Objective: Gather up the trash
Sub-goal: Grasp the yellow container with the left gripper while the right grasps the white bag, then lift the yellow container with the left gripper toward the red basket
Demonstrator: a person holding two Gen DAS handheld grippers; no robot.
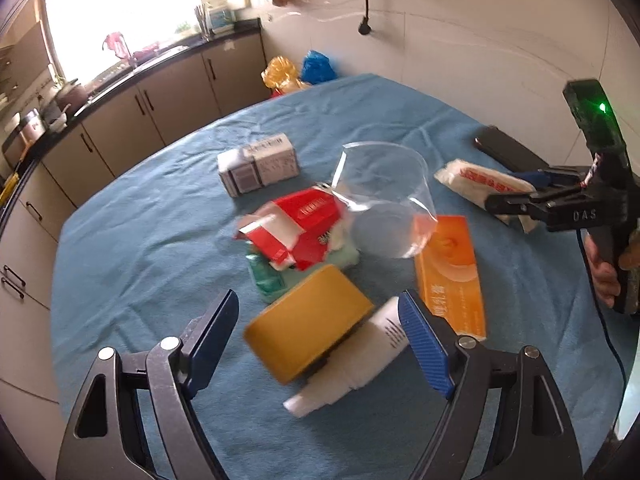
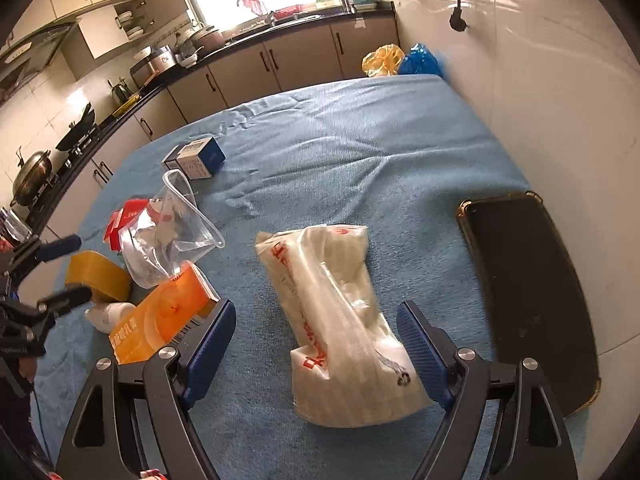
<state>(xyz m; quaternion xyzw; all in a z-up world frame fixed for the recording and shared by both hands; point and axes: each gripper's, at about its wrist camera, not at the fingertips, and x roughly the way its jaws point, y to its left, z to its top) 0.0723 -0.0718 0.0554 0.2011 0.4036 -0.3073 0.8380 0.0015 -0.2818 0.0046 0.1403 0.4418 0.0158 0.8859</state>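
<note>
With both pairs of fingers gaping, the left gripper (image 1: 320,336) is straddling the yellow box (image 1: 308,320) at lower centre and should be closing squarely across its sides, while the right gripper (image 2: 316,344) is bracketing the white packet (image 2: 340,320).

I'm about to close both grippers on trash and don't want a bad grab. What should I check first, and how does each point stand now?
1. Left gripper open: ok.
2. Right gripper open: ok.
3. White plastic pack between the right fingers: ok, lies between them; contact cannot tell.
4. Yellow box alone between the left fingers: not ok, a white tube lies there too.
5. Phone outside the right grab: ok, beside the right finger.
6. Trash container in sight: not ok, neither view shows one.
</note>
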